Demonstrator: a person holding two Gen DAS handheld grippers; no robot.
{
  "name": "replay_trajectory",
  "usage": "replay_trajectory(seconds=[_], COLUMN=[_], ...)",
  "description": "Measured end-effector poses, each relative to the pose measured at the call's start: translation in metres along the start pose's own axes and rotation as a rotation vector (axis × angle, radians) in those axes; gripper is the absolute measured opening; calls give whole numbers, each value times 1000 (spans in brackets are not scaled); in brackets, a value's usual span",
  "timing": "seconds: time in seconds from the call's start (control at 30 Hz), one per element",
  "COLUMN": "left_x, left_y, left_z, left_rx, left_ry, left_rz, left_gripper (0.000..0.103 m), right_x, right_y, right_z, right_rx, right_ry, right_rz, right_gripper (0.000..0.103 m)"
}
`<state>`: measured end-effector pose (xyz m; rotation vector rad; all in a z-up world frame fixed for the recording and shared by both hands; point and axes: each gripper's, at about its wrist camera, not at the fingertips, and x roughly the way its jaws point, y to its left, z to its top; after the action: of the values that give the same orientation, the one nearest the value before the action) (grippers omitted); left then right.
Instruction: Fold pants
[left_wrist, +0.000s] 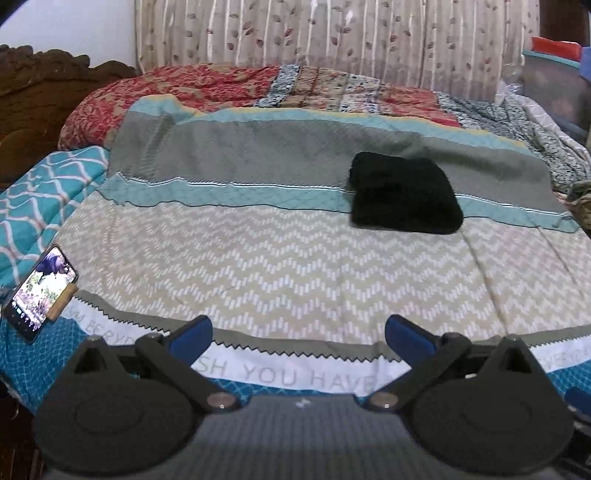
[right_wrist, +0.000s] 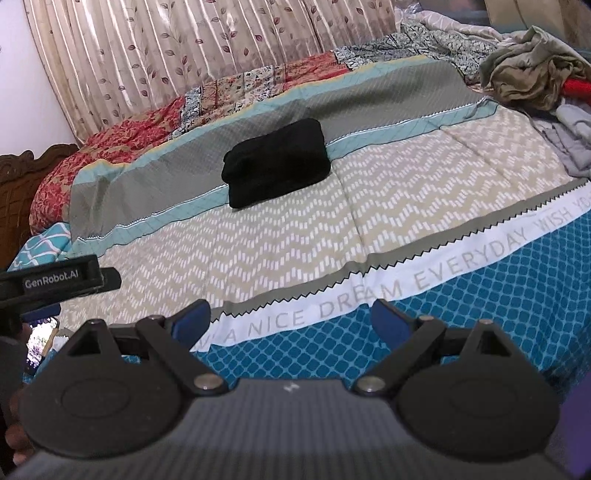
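Big bed cover (left_wrist: 295, 280) filling most of both frames, in wide bands of grey, teal and zigzag tan, with a white word strip and a blue patterned band along the near edge. Lots of flat, bare zigzag cloth in the middle, between the near edge and the folded thing. Long curtain (left_wrist: 332, 40) with little leaves across the top of both frames. Red flowered quilt (left_wrist: 177, 88) bunched along the far edge of the cover, upper left in the left wrist view. Brown carved headboard (left_wrist: 40, 88) at far left. Heap of loose clothes (right_wrist: 532, 77) at upper right of the right wrist view, at the cover's far right edge.

Black pants (left_wrist: 404, 194) folded into a thick neat block, lying right of middle in the left wrist view and just left of middle in the right wrist view (right_wrist: 277, 162), across the thin teal stripe, half on grey, half on tan. Well apart from both tools.

Left gripper (left_wrist: 298, 334) at bottom middle, blue pads spread wide, holding nothing, over the word strip. Right gripper (right_wrist: 291, 317) at bottom middle, spread wide too, holding nothing, over the blue band.

Phone (left_wrist: 38, 291) with a lit screen, propped at lower left, at the cover's left edge.
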<state>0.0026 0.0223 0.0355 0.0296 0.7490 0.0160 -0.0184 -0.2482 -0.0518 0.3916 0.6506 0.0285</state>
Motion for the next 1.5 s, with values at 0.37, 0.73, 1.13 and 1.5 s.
replay_trajectory(seconds=[0.37,0.73,1.13,1.5], left_x=[0,-7,-7,-1], left_y=[-26,-41,-37,-37], left_z=[-4,-3,-6,-7], left_rx=[127,218,208,203], left_ry=[-26,-103,-80,-13], left_rz=[47,103,77,60], left_gripper=[103,103,103,103], right_x=[-2,-3,-5,-8], right_y=[-6,-17,-17,-13], right_z=[2,6,6,6], right_rx=[30,50,53,41], right_ry=[-12,-24,-33,-54], right_rz=[12,25,25,18], right_gripper=[95,95,96,96])
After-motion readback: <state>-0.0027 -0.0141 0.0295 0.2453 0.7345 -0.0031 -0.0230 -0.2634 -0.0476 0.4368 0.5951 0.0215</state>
